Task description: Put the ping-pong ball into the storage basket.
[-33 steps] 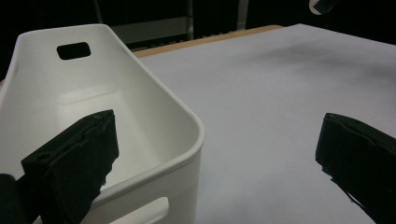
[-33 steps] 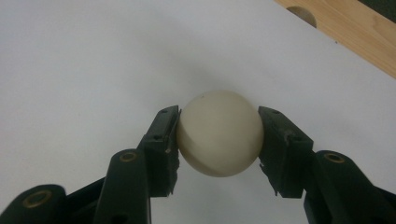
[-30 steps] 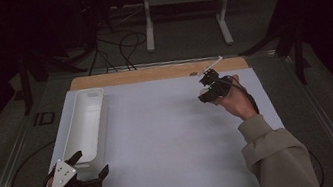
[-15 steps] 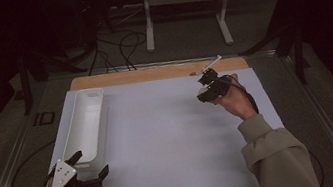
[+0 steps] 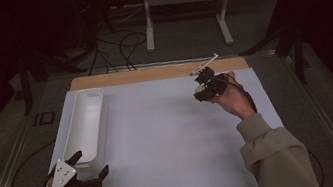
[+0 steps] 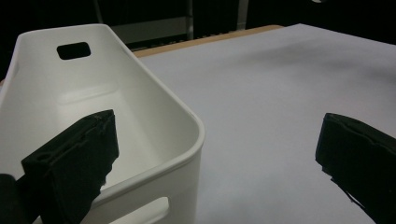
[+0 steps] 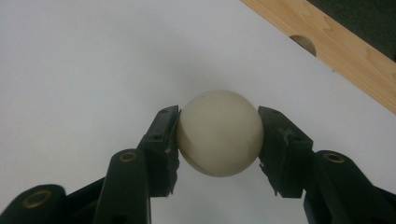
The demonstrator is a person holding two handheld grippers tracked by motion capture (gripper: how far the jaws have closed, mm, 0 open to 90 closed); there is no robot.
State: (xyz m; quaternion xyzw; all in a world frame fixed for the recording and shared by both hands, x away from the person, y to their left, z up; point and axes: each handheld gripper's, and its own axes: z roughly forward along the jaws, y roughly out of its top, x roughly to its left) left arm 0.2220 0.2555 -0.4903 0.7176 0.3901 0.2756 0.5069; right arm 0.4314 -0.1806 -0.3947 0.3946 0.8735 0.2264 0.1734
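a cream ball [image 7: 219,133], a white bin [image 5: 86,124], a white mat [image 5: 172,143], black tongs [image 7: 219,140], a pale wooden table edge [image 5: 151,73].

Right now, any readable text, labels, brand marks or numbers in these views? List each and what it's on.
None readable.
White bin: plain, no label or marking.
Cream ball held in the right claw: no print, just a tiny dark speck.
Grey plate on the left claw: a few small dots, no characters.
White table cover and wooden edge: no writing.
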